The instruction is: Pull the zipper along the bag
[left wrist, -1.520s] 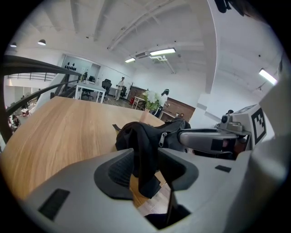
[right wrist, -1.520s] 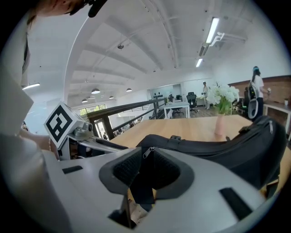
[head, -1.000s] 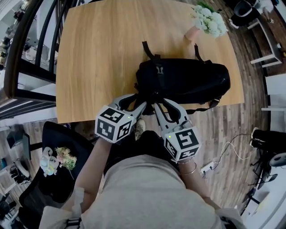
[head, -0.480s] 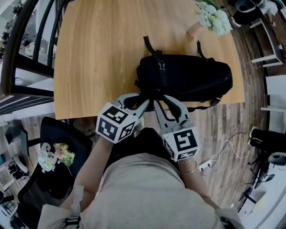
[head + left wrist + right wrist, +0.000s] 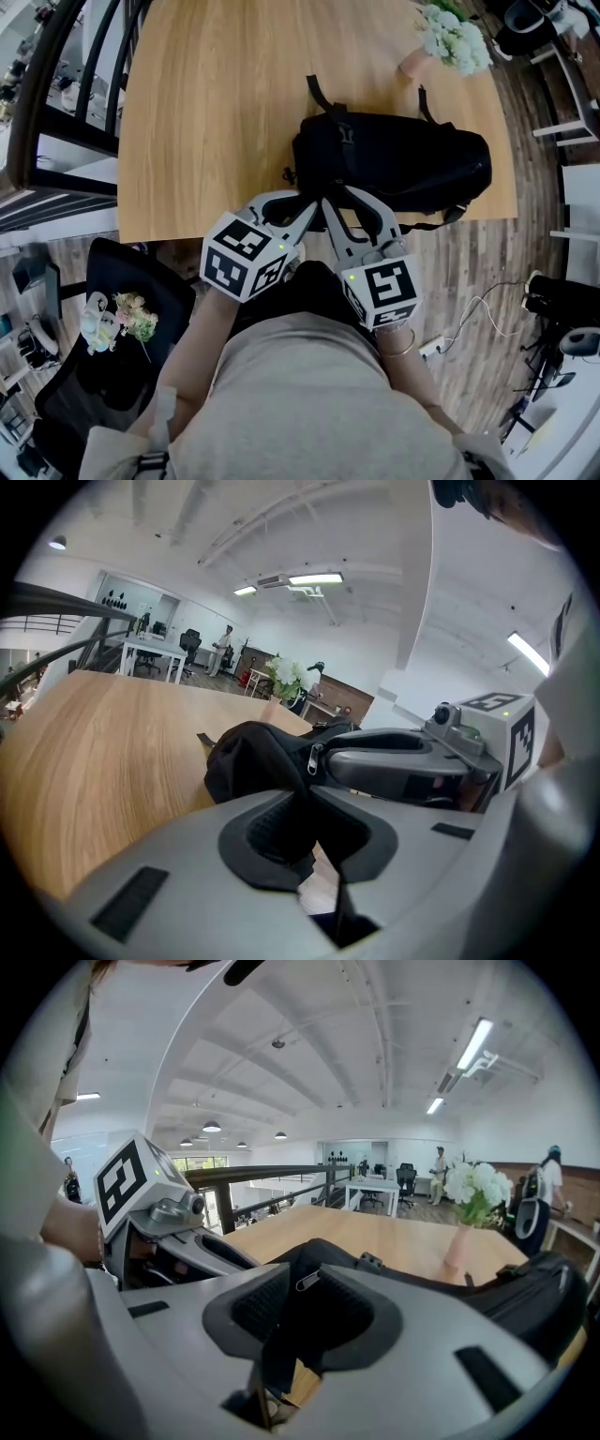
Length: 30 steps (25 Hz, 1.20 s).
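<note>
- Head view. The black bag [image 5: 403, 169] lies lengthwise along the near edge of the wooden table [image 5: 206, 112], towards its near right corner. It is black on black, so fine surface detail is lost. Two straps [image 5: 319, 94] reach towards the far edge.
- The left gripper [image 5: 307, 201] and the right gripper [image 5: 339, 197] meet at the bag's left end, tips just beside each other. Their jaw gaps cannot be read from above.
- The person's torso [image 5: 300, 394] fills the lower frame. A vase of white flowers [image 5: 450, 42] stands at the far right corner, cut by the top of the frame.
- Left gripper view. The jaws are narrow, having just been closing, and pinch a fold of the bag's end fabric between the pads.
- Shown clearly here: a silver zipper pull [image 5: 310, 758] on the bag's end just above the jaws, beside a finger of the right gripper, which crosses from the right. The bag's length is hidden behind that end and that finger.
- Right gripper view. The jaws are wide, having just been opening. The bag's end and the zipper pull lie between the pads without being visibly pressed.
- Only this view shows the bag running away to the right, towards the vase, with the left gripper close at the left.
</note>
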Each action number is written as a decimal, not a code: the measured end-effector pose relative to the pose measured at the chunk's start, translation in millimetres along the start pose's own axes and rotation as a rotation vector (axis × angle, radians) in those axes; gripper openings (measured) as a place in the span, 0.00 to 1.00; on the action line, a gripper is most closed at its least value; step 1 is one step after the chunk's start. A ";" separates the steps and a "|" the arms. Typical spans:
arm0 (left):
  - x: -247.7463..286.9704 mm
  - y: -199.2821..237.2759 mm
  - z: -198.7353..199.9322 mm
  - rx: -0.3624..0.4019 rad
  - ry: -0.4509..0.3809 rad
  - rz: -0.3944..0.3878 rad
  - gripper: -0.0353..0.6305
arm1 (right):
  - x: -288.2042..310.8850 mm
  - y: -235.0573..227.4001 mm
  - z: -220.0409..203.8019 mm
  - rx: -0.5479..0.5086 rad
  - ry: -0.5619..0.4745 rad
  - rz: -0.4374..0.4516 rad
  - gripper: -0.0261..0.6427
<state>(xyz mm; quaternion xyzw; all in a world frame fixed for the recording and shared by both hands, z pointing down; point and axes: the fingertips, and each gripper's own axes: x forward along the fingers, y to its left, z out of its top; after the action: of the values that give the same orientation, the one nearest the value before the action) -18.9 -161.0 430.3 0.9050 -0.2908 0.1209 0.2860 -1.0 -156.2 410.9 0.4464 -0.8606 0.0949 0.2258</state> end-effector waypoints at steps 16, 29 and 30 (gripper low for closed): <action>-1.8 -2.5 5.3 -0.012 -0.021 -0.017 0.12 | 17.4 -10.2 -12.3 0.156 0.048 0.032 0.20; -2.6 -0.5 0.2 0.031 0.006 -0.031 0.12 | 27.7 -8.0 -27.8 0.381 0.055 0.131 0.20; -2.7 0.2 -0.9 0.034 0.010 -0.028 0.12 | 28.5 -7.4 -28.3 0.368 0.060 0.126 0.20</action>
<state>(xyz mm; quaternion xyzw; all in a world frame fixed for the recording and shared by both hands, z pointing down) -21.3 -159.4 430.1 0.9130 -0.2747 0.1265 0.2737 -0.6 -171.0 449.0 0.4223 -0.8479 0.2779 0.1595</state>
